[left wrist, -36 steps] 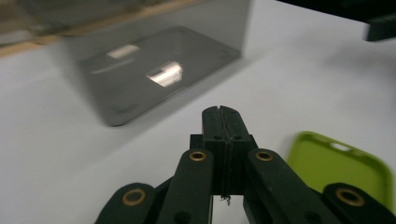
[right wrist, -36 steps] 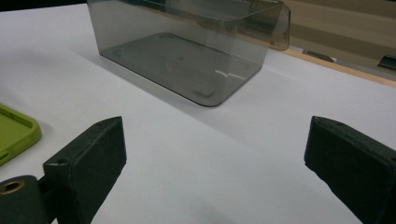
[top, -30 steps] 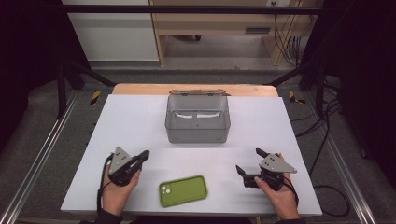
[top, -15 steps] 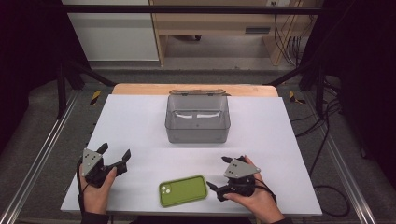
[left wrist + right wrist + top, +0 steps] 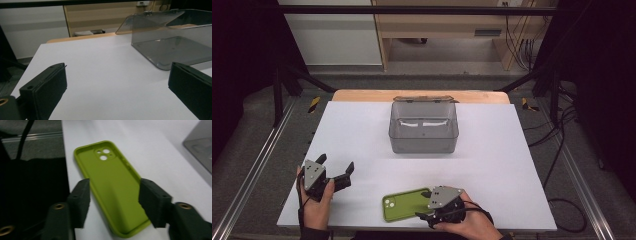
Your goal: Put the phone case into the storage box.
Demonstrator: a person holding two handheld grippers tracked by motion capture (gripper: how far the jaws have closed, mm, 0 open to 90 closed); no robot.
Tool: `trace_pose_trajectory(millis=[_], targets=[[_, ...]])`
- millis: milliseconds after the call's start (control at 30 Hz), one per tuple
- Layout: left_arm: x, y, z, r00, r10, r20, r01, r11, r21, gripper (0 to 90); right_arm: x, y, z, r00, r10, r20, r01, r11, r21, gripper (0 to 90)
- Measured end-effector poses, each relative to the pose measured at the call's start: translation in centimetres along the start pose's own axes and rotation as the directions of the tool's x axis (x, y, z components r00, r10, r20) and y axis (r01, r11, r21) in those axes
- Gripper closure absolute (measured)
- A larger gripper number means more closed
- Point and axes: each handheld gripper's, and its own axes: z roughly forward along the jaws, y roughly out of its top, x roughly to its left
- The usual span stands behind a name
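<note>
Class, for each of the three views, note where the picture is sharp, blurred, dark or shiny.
High view: the table is evenly lit, the surroundings dark, and the clear box casts a faint shadow. Left gripper view: the box is sharp with soft reflections on its lid, while the near jaws are dim and soft. Right gripper view: slightly blurred, the green phone case bright, the area left of the table dark.

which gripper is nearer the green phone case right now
Right. The right gripper straddles the green phone case near its lower end, jaws either side and just closing. The left gripper sits well off to the case's left, jaws open over bare table.
</note>
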Motion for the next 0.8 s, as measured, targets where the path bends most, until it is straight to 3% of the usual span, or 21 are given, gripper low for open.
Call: trace_pose_trajectory(millis=[100, 200, 433, 700, 800], targets=[[-0.2, -0.1, 0.2, 0.9999, -0.001, 0.014, 0.001, 0.9999, 0.011, 1.4, 0.1, -0.2, 0.5, 0.9984, -0.022, -0.052, 0.024, 0.999, 0.022, 60.3], [-0.3, -0.1, 0.2, 0.9998, 0.001, 0.021, -0.001, 1.0, 0.008, 1.5, 0.2, -0.5, 0.9, 0.9936, -0.049, -0.101, 0.053, 0.998, 0.033, 67.5], [-0.5, -0.1, 0.3, 0.999, -0.001, 0.045, 0.0, 0.9999, 0.012, 1.6, 0.0, -0.8, 2.7, 0.9864, -0.102, -0.129, 0.114, 0.99, 0.088, 73.2], [-0.4, -0.4, 0.5, 0.9985, -0.007, 0.053, 0.005, 0.9996, 0.027, 2.3, -0.1, -1.1, 2.7, 0.9768, -0.165, -0.137, 0.174, 0.983, 0.056, 83.2], [-0.3, -0.3, 0.5, 0.9985, -0.005, 0.054, 0.003, 0.9997, 0.024, 2.5, -0.2, -1.1, 2.6, 0.9765, -0.155, -0.149, 0.165, 0.985, 0.056, 84.4]])
